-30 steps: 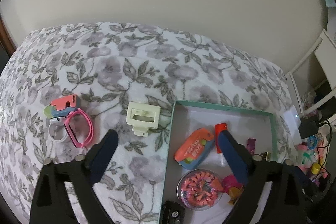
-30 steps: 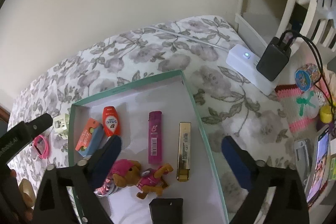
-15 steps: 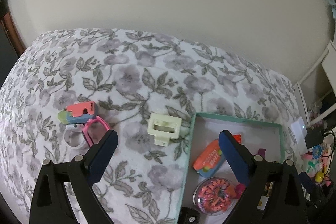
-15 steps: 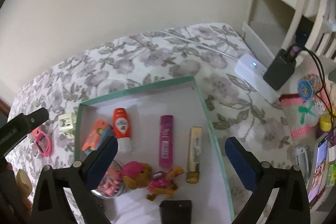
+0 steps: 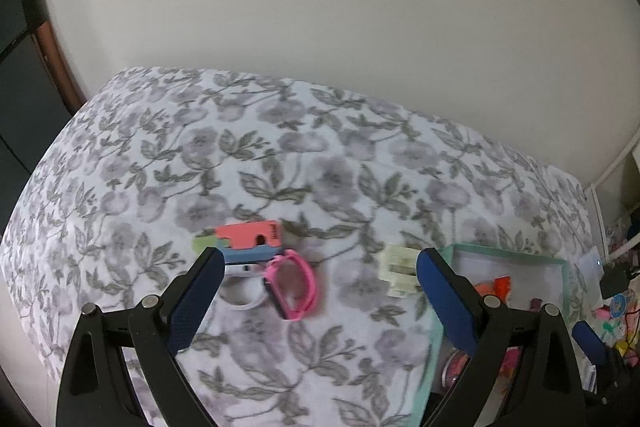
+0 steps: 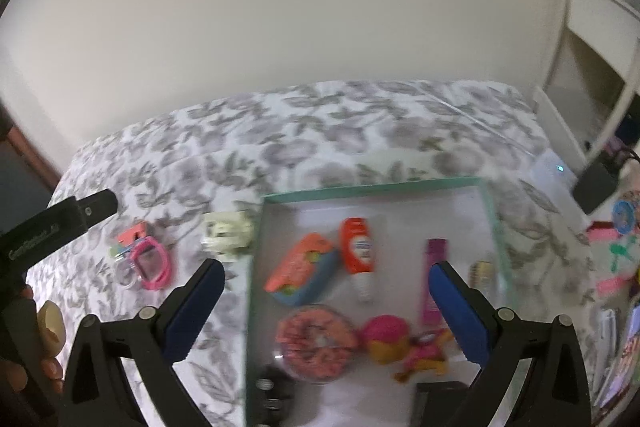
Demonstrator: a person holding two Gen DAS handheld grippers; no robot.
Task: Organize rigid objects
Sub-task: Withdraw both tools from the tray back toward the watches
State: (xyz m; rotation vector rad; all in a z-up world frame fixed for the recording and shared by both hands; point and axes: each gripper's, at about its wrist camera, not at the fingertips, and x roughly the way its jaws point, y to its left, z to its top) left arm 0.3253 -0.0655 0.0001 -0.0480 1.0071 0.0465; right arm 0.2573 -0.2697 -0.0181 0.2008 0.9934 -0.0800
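Jaws of left gripper (image 5: 316, 291) spread wide, empty; pink goggles (image 5: 294, 285), glossy plastic loop, lie between them on floral bedspread (image 5: 280, 163), touching a coral-and-blue block (image 5: 250, 241). Right gripper (image 6: 326, 307) equally wide, empty, over teal-rimmed box (image 6: 376, 187) holding orange bottle (image 6: 357, 251).

The bedspread (image 5: 280, 163) is white with a grey flower-and-leaf print, and the wall (image 5: 320, 7) behind it is plain cream. On the cloth lie a coral-red and blue block (image 5: 250, 241), a pink band (image 5: 298, 285), a white ring (image 5: 240, 293) and a pale-yellow clip (image 5: 400, 269). The box (image 6: 372, 187) has a mint-green rim and white floor and holds an orange-and-white tube (image 6: 358, 255), a magenta lighter (image 6: 434, 267) and a gold lighter (image 6: 482, 273); both grippers carry dark-blue pads (image 6: 460, 311) on black frames.
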